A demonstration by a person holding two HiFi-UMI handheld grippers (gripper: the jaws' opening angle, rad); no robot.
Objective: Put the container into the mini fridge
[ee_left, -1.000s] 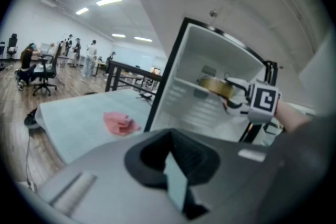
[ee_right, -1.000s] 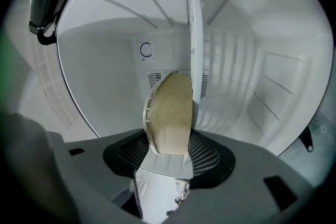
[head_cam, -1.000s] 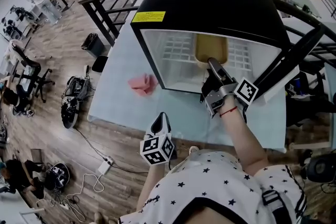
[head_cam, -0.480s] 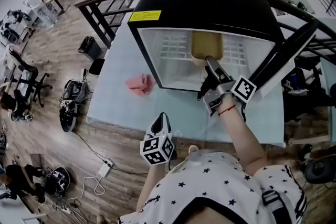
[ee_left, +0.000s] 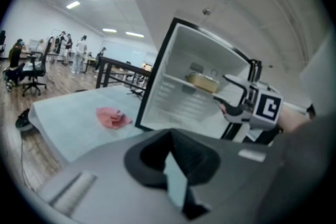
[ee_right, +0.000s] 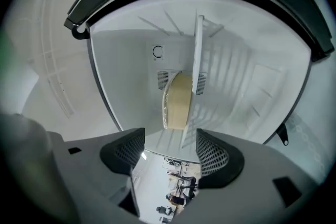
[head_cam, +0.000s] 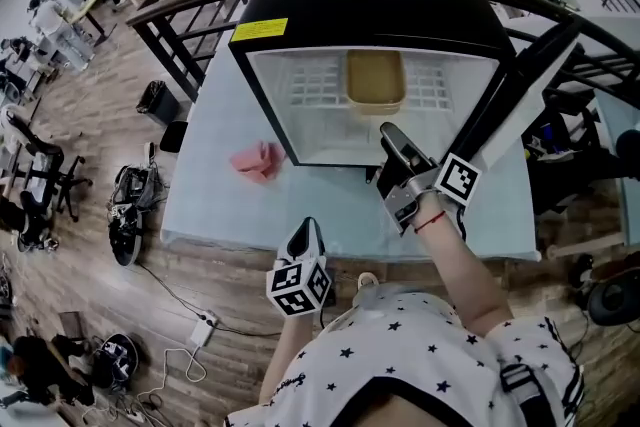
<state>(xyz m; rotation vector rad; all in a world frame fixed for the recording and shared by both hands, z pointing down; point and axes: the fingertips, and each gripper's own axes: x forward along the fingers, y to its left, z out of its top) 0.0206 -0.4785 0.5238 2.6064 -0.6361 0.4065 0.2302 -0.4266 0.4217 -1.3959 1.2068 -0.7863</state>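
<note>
head view: the mini fridge (head_cam: pixel 370 0) is standing at the far edge of the counter (head_cam: pixel 230 205) with its door (head_cam: pixel 520 90) swinging wide toward the right edge. the container (head_cam: pixel 375 80) is sitting on the wire shelf (head_cam: pixel 320 90) inside, about midway across and toward the back. it is looking like a shallow, tan tub with rounded corners. the right gripper (head_cam: pixel 388 153) is hovering just outside the fridge opening, over the right half of the counter, pointing in at the container and keeping clear of it. the left gripper (head_cam: pixel 306 233) is hanging at the near edge. a pink cloth (head_cam: pixel 258 160) is lying crumpled between the fridge and the left edge.

left gripper view: the left gripper (ee_left: pixel 176 176) is showing its jaws clenched together with nothing in them. beyond them the container (ee_left: pixel 202 81) is resting on the shelf, with the right gripper (ee_left: pixel 223 96) hanging in front of it and apart from it.

right gripper view: the right gripper (ee_right: pixel 165 152) is holding its jaws released and wide, with nothing between them. the container (ee_right: pixel 176 102) is lying straight ahead past the tips, well inside the white interior and against the shelf (ee_right: pixel 198 55), touching neither jaw. this view is rolled, so the shelf is running upright and the container is showing side-on, pale tan with a lighter rim.
</note>
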